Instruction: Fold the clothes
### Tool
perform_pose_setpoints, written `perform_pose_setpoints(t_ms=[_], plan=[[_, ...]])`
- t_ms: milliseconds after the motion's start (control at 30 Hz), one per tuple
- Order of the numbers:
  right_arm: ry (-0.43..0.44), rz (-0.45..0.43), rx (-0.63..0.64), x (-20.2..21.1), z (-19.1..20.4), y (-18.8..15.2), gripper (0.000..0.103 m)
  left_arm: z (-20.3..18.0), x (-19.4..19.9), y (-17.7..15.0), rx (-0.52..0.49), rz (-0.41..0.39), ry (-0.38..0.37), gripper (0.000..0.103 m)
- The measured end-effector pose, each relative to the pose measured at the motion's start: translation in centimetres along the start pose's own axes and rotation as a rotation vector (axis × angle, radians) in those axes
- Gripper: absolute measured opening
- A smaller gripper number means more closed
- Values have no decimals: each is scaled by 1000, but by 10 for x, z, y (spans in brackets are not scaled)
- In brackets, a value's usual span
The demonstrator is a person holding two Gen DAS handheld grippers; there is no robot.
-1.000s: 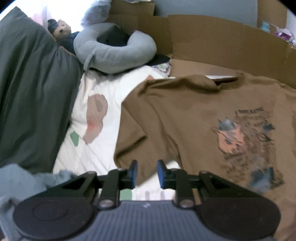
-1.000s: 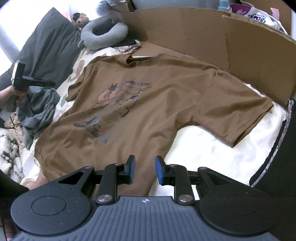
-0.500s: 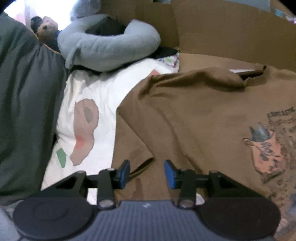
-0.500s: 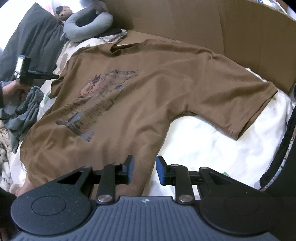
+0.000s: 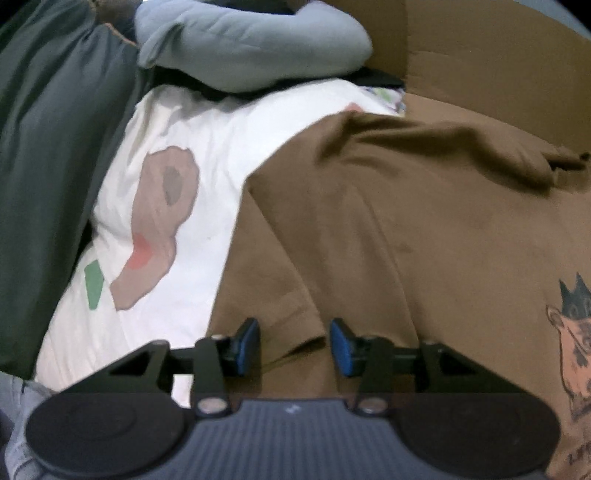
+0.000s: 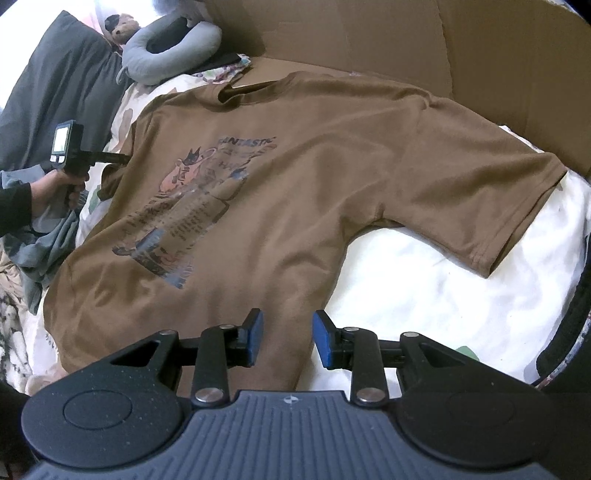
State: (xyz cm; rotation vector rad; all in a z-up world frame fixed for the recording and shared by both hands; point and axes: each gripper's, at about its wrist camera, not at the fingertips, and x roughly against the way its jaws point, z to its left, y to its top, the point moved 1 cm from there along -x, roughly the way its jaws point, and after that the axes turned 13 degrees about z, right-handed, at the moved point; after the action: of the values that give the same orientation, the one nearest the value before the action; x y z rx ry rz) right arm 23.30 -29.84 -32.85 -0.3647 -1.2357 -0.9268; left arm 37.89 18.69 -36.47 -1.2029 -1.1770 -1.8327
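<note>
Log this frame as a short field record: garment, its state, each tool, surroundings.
garment: brown T-shirt, print side up
state: spread flat on white bedding, not yet folded
left tool: open, at the sleeve hem
right tool: open, over the shirt's side edge near the bottom
surroundings: cardboard wall, grey neck pillow, dark pillow

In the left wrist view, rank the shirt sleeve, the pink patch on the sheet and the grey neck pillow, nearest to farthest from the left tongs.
1. Shirt sleeve, directly ahead of the open left tongs.
2. Pink patch, ahead to the left on the white sheet.
3. Grey neck pillow, at the far top.
</note>
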Motion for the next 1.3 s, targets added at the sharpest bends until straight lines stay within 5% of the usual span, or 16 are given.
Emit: perform_pose_setpoints(t_ms=[133,200,433,867,1300], plan=[[0,-1,-5,-1,-2,2,36,13,4,3,23,-11,-12,9],[-2,5,6,-3,-1,4,36,24,7,5,66,-36,-25,6],[-8,24,43,-9,2,12,36,54,26,21,96,-94,35,5],[-91,15,72,-29,1,45,37,99,20,44,125,-74,170,5],[-94,65,97,-53,11,47,38,102,8,76,93,-69,233,5]])
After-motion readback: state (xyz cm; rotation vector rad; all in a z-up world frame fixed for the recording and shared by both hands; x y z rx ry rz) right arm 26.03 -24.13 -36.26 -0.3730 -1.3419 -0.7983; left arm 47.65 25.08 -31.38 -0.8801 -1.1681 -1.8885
